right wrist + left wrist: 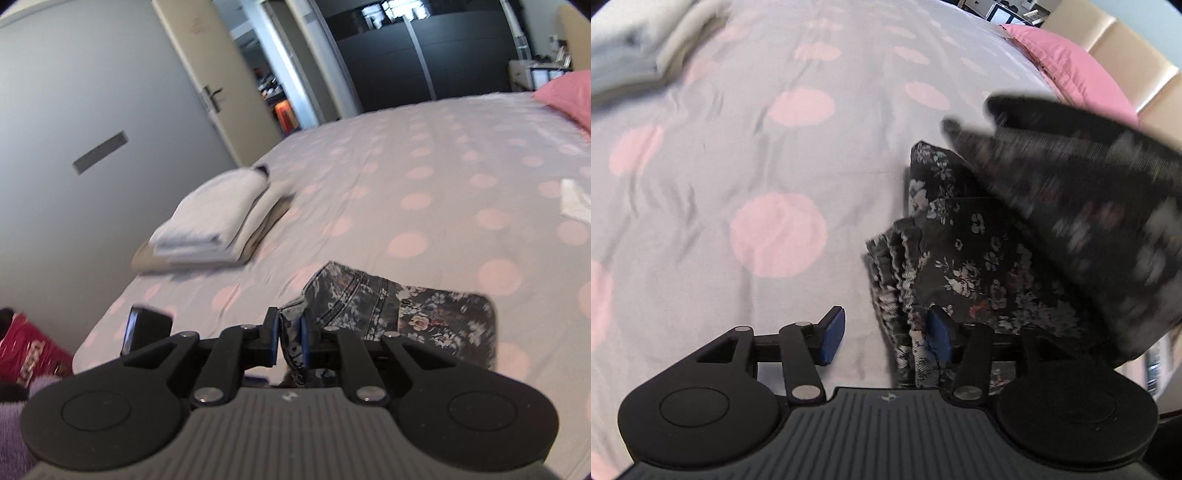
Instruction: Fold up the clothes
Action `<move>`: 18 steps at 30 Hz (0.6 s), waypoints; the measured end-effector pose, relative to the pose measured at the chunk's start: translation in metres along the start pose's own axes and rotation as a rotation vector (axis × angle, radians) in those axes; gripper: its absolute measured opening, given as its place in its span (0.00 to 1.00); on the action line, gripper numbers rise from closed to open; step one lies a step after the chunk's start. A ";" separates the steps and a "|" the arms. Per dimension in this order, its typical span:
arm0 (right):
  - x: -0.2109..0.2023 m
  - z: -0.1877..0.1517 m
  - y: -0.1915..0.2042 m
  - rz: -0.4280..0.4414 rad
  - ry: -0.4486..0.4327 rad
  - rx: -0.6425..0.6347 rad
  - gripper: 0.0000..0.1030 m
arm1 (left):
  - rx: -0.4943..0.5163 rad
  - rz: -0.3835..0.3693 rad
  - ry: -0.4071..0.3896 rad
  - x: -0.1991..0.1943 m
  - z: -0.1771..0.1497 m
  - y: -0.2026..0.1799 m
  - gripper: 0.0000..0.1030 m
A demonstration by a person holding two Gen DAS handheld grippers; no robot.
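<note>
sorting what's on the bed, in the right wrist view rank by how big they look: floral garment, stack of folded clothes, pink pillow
1. stack of folded clothes and floral garment: about alike; the garment is nearer, so I won't rank them.
2. pink pillow: smallest, but far off and cut by the frame edge.

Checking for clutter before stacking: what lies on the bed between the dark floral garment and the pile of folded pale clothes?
Nothing: the right wrist view shows only bare pink-dotted grey bedsheet between the dark floral garment and the pile of folded pale clothes.

Black floral garment (pixel 979 258) on grey, pink-dotted bedspread (pixel 738 166).
</note>
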State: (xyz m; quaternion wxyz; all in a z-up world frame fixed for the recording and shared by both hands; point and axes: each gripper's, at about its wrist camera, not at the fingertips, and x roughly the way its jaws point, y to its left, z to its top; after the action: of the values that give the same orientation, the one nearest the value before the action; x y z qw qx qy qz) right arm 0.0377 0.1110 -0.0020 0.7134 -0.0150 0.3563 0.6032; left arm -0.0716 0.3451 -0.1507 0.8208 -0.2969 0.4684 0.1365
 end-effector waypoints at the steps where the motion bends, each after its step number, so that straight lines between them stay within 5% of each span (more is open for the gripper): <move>1: 0.005 -0.005 0.001 0.014 0.020 -0.005 0.13 | -0.034 -0.038 0.011 0.002 0.000 0.005 0.44; 6: 0.026 -0.028 0.004 0.062 0.116 -0.026 0.13 | -0.103 -0.131 0.026 0.006 0.000 0.018 0.26; 13: 0.050 -0.047 0.010 0.068 0.181 -0.052 0.13 | -0.132 -0.130 0.006 -0.007 0.000 0.024 0.26; 18: 0.064 -0.057 0.011 0.068 0.208 -0.049 0.13 | -0.164 -0.118 -0.022 -0.018 0.001 0.032 0.38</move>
State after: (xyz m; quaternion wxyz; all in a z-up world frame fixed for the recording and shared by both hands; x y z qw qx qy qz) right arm 0.0015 0.1426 -0.0742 0.6511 -0.0828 0.4138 0.6309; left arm -0.0968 0.3722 -0.1463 0.8055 -0.3887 0.4282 0.1293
